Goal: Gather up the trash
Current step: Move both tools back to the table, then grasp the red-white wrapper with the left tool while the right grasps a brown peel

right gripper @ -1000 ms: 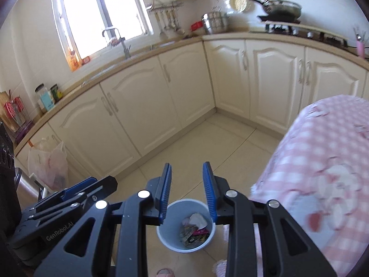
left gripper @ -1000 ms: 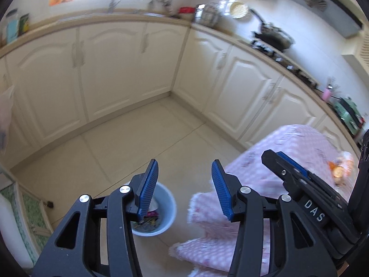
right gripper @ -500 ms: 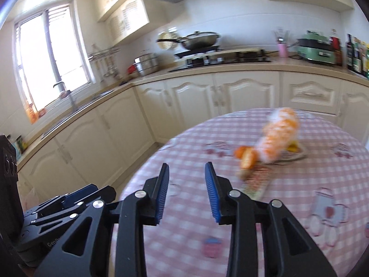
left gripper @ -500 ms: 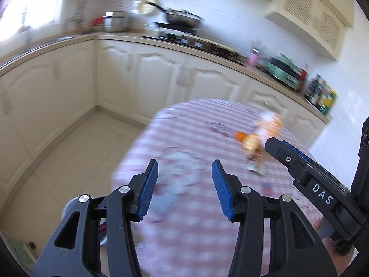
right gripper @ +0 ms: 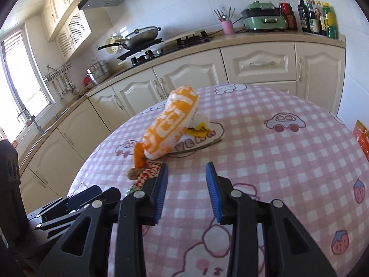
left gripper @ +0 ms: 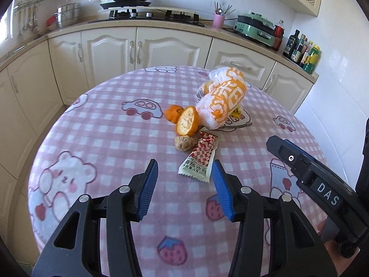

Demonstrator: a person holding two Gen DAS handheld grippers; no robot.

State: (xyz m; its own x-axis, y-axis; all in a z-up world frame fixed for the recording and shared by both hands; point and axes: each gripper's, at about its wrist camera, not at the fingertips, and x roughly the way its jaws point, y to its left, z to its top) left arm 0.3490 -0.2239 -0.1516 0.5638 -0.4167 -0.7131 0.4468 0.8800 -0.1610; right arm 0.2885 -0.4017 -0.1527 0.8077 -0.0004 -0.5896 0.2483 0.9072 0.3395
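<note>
Both tools empty, left tool (left gripper: pixel 184 180) half open, right tool (right gripper: pixel 186 180) opening; I'm approaching the trash mid-surface (left gripper: pixel 96 124), so next I lower left around the checked wrapper (left gripper: pixel 200 159).

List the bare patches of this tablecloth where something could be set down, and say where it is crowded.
Free: the near tablecloth left of the red-checked wrapper, and the stretch right of the orange-and-white bag. Crowded: mid-table, where bag, orange peel and wrapper cluster.
</note>
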